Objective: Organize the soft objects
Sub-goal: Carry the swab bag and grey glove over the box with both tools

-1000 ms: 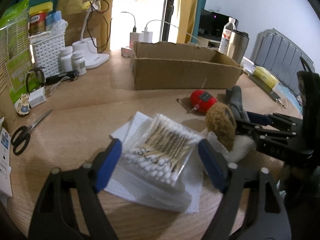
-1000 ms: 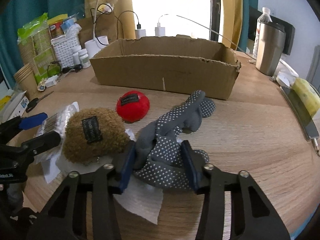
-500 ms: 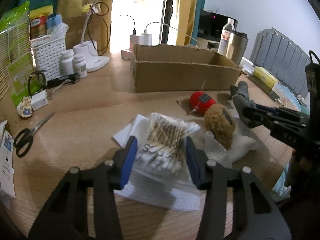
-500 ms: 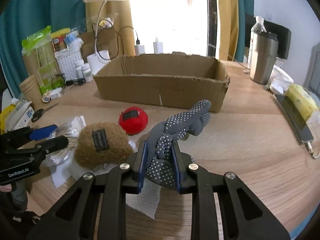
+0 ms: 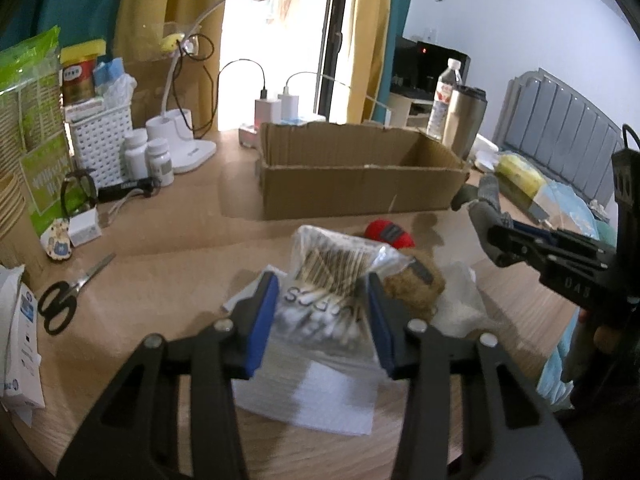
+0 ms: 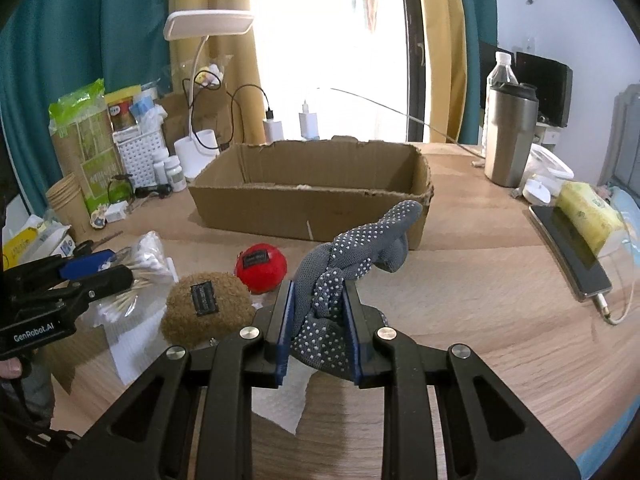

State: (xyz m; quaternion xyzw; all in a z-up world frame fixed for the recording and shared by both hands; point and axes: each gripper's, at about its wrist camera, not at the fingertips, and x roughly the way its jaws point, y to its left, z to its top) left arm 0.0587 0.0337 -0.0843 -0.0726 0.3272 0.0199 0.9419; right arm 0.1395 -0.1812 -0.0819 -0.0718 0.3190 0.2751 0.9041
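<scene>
Gripping a clear plastic bag of cotton swabs (image 5: 326,300), the left gripper (image 5: 322,312) holds it apparently just above white paper towels (image 5: 308,400). A grey dotted knit glove (image 6: 344,276) is clamped in the right gripper (image 6: 320,320), lifted off the wooden table (image 6: 480,300), short of the open cardboard box (image 6: 312,196). A brown fuzzy pouch (image 6: 206,308) and red round pouch (image 6: 262,268) lie between the grippers.

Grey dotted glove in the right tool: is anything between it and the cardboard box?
Nothing visible blocks it. The grey dotted glove is lifted in the right tool, and only bare wooden table lies ahead of the open brown cardboard box. The round red plush sits off to the left.
</scene>
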